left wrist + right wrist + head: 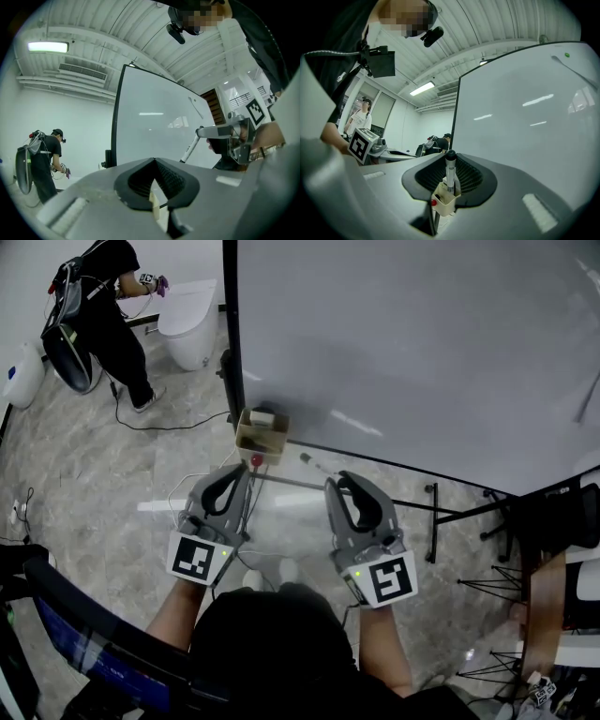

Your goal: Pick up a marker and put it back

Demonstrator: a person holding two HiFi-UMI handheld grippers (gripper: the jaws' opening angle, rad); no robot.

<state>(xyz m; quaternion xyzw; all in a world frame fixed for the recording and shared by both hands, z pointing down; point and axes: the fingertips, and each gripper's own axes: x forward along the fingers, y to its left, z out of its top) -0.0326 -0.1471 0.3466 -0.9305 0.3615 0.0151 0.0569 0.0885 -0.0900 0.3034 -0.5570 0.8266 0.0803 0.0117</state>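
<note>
Right gripper [341, 480] first: its jaws are clamped on the marker [317, 465], which pokes out past the tips toward the whiteboard [412, 343]. Just to its left, the left gripper [247, 470] has its tips together on nothing. Ahead of that one, a small cardboard box [261, 435] hangs at the board's lower edge. Under both, grey marbled floor [112, 474]; far off left, a person [103, 306] bends over.

two grippers [246, 469] [337, 480], one whiteboard [403, 352], one box [261, 439]
</note>
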